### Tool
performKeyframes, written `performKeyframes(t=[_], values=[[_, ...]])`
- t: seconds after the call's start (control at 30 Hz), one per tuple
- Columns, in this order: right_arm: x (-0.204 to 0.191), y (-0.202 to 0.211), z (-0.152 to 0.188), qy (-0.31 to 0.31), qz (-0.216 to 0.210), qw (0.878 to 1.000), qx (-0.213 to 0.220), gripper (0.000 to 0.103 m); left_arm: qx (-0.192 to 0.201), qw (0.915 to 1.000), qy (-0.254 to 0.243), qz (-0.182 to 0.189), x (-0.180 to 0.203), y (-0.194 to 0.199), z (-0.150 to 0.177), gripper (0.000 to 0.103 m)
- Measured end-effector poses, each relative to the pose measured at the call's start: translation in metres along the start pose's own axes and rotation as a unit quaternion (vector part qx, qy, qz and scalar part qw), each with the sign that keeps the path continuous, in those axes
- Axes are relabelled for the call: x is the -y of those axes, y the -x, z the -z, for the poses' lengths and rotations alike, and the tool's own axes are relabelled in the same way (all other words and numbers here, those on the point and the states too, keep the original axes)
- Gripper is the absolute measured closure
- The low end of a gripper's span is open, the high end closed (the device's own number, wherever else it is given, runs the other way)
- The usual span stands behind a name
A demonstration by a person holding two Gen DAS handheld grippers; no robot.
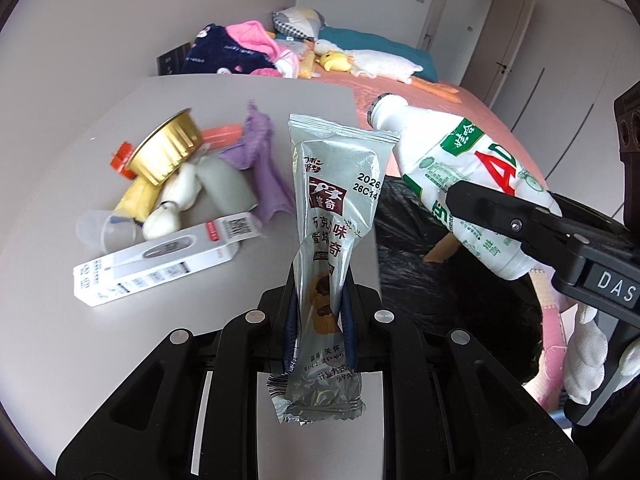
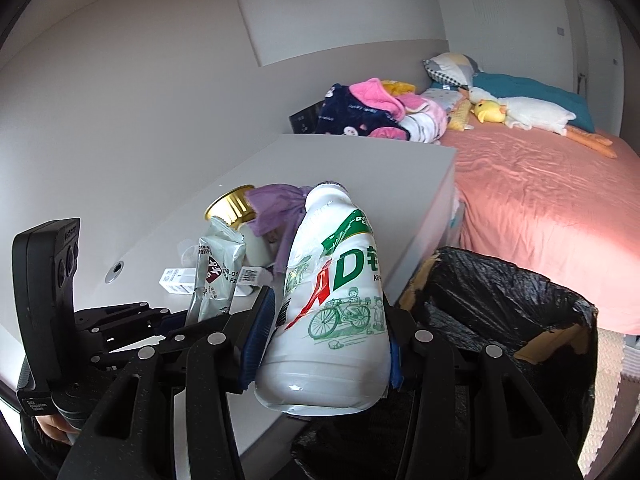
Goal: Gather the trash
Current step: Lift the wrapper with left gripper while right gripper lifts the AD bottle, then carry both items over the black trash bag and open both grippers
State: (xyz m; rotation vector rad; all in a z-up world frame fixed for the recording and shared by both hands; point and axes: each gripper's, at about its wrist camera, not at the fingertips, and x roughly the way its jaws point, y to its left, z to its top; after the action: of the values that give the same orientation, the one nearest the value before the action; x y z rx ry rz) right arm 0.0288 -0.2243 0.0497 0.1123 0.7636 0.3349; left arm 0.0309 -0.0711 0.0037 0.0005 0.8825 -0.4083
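Note:
My left gripper is shut on a silver snack wrapper and holds it upright above the grey table's right edge. My right gripper is shut on a white AD milk bottle, uncapped, held over the near rim of the black-lined trash bin. The bottle and right gripper also show in the left wrist view, above the bin. The wrapper shows in the right wrist view, left of the bottle.
On the table lie a gold foil cup, a white thermometer box, a purple cloth, an orange item, a clear plastic cup and small white pieces. A pink bed with clothes and plush toys lies behind.

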Motion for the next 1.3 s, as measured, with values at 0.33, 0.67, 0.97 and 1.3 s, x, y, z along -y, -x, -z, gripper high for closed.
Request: performKeyframes(t=[0.33, 0.67, 0.97, 1.3], values=[[0.044, 0.02, 0.007, -0.04, 0.045, 0.998, 0.008, 0.054, -0.012, 0.9985, -0.033, 0.042, 0.04, -0.022, -0.015, 0.085], [0.082, 0.038, 0.014, -0.076, 0.091, 0.993, 0.016, 0.05, -0.039, 0.992, -0.07, 0.097, 0.079, -0.043, -0.021, 0.083], [0.117, 0.075, 0.017, -0.114, 0.171, 0.976, 0.07, 0.017, -0.035, 0.9889, -0.093, 0.111, 0.1, -0.051, -0.02, 0.007], [0.113, 0.066, 0.017, -0.109, 0.156, 0.98, 0.064, 0.017, -0.027, 0.9882, -0.106, 0.107, 0.098, -0.043, -0.016, 0.007]])
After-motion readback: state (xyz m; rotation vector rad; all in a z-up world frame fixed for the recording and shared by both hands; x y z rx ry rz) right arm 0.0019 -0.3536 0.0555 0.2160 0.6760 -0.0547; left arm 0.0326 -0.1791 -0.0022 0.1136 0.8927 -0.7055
